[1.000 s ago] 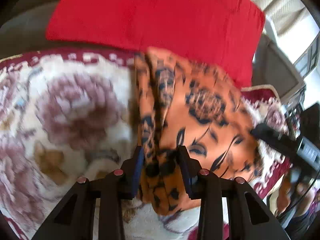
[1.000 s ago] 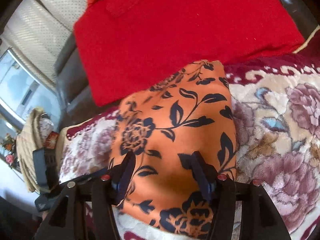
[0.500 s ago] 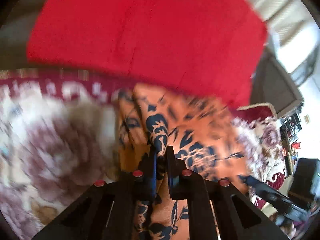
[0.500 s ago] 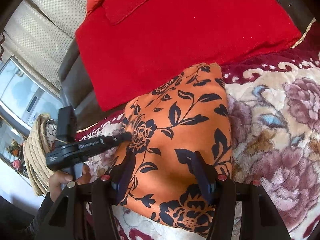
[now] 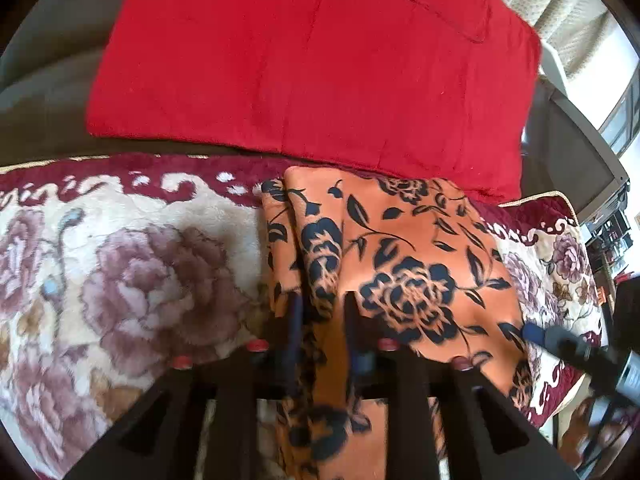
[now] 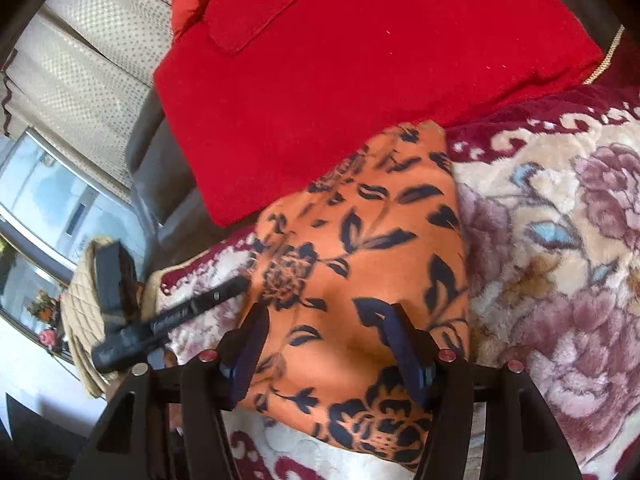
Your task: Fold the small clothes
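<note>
An orange garment with dark floral print [image 5: 404,264] lies folded on a floral blanket [image 5: 132,264]; it also shows in the right wrist view [image 6: 360,256]. My left gripper [image 5: 320,312] stands over the garment's left edge, its jaws a small way apart with a fold of the cloth between them. My right gripper [image 6: 324,320] is open wide and hovers over the near part of the garment, holding nothing. The left gripper's fingers [image 6: 224,292] show in the right wrist view at the garment's left edge.
A large red cushion [image 5: 312,64] lies behind the garment against a dark sofa back [image 5: 44,92]. A window [image 6: 44,208] and cream curtain [image 6: 92,60] are at the left of the right wrist view. The blanket's maroon border [image 5: 120,176] runs along the back.
My left gripper shut on the garment's left fold half a second ago and has now parted a little. The garment lies flatter. My right gripper stayed open over the cloth.
</note>
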A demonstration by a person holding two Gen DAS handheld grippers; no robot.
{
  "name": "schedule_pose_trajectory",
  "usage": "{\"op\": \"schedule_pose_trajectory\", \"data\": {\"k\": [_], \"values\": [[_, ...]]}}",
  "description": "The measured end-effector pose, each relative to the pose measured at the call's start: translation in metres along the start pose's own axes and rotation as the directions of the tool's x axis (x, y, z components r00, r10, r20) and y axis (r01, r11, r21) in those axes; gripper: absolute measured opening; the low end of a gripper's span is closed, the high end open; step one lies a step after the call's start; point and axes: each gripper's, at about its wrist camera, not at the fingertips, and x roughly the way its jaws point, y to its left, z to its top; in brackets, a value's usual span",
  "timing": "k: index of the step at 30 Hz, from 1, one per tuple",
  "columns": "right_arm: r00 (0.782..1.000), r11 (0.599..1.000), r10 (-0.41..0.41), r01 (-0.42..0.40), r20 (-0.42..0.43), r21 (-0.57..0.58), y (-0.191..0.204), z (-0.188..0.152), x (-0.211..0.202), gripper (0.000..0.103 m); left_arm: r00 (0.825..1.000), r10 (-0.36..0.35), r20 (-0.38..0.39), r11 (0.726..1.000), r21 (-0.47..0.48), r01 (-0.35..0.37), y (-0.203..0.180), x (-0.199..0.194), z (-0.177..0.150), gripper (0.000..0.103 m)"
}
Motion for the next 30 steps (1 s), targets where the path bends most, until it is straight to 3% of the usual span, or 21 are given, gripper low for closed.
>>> {"op": "schedule_pose_trajectory", "data": {"k": [4,5,6,8,12,17,20,23,30], "values": [[0.991,0.986,0.136,-0.137,0.019,0.091,-0.002,0.024,0.012,0.074,0.999,0.033,-0.038,0.999,0.023,-0.032,-0.007,0.005,-0.018,0.036],[0.993,0.985,0.118,-0.119,0.011,0.123,-0.012,0.033,0.024,0.074,0.997,0.044,-0.058,0.999,0.015,-0.043,-0.005,0.009,-0.022,0.036],[0.999,0.983,0.04,-0.039,-0.005,0.18,-0.029,0.039,0.036,0.074,0.997,0.032,-0.063,0.999,-0.001,-0.032,-0.003,0.009,-0.026,0.037],[0.999,0.949,0.046,-0.037,-0.019,0.312,-0.049,0.039,0.043,0.074,0.998,0.029,-0.054,1.0,-0.007,-0.029,-0.002,0.005,-0.029,0.037],[0.996,0.977,0.081,-0.087,0.035,0.196,-0.021,0.041,0.028,0.074,0.997,0.056,-0.048,0.998,0.027,-0.055,-0.005,0.001,-0.032,0.038],[1.0,0.963,0.0,0.006,-0.023,0.269,-0.045,0.052,0.056,0.074,0.998,0.049,-0.046,0.999,0.016,-0.048,-0.006,-0.005,-0.034,0.039],[0.999,0.976,0.01,-0.019,0.039,0.217,-0.026,0.046,0.038,0.074,0.996,0.078,-0.035,0.997,0.029,-0.077,-0.007,-0.007,-0.034,0.042],[0.997,0.984,0.041,-0.051,0.064,0.169,-0.006,0.025,0.021,0.074,0.996,0.078,-0.044,0.997,0.026,-0.077,-0.007,-0.007,-0.037,0.043],[1.0,0.998,-0.013,0.012,0.002,0.065,0.01,-0.027,0.014,0.074,0.996,0.079,-0.046,0.997,0.022,-0.078,-0.011,-0.022,-0.047,0.043]]}}
